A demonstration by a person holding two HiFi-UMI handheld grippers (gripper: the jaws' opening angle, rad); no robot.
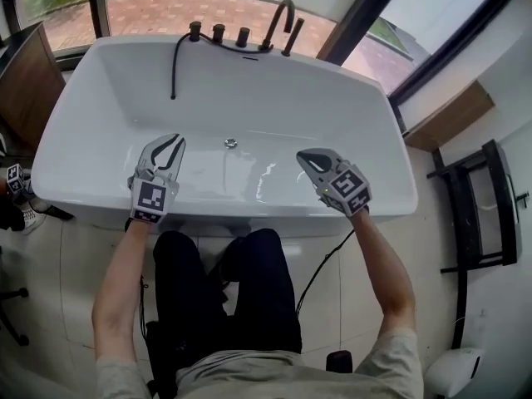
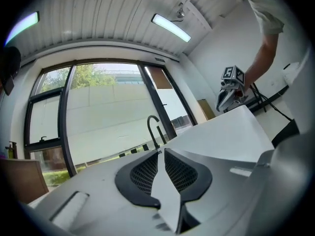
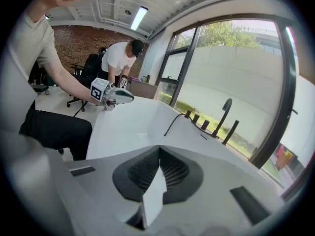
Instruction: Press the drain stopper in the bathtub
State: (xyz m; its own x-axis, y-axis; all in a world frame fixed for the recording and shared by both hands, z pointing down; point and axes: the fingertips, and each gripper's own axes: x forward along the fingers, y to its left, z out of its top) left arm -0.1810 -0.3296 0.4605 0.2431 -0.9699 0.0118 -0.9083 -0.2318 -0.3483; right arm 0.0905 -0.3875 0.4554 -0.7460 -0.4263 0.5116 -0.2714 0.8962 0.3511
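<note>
The white bathtub (image 1: 100, 123) fills the middle of the head view. Its small round metal drain stopper (image 1: 230, 143) lies on the tub floor, bare and untouched. My left gripper (image 1: 174, 139) hovers over the tub's near side, left of the stopper and apart from it. My right gripper (image 1: 302, 155) hangs to the stopper's right, about as far off. Each gripper view looks across the tub's rim, so the stopper is hidden there. The left gripper (image 2: 160, 152) and the right gripper (image 3: 159, 149) both stand shut, tips touching, nothing held.
A black faucet (image 1: 279, 22) with knobs and a hose (image 1: 174, 56) lines the far rim, before big windows. A wooden cabinet (image 1: 25, 81) stands left, a black rack (image 1: 478, 206) right. Another person (image 3: 122, 58) stands by chairs behind. My legs press the near rim.
</note>
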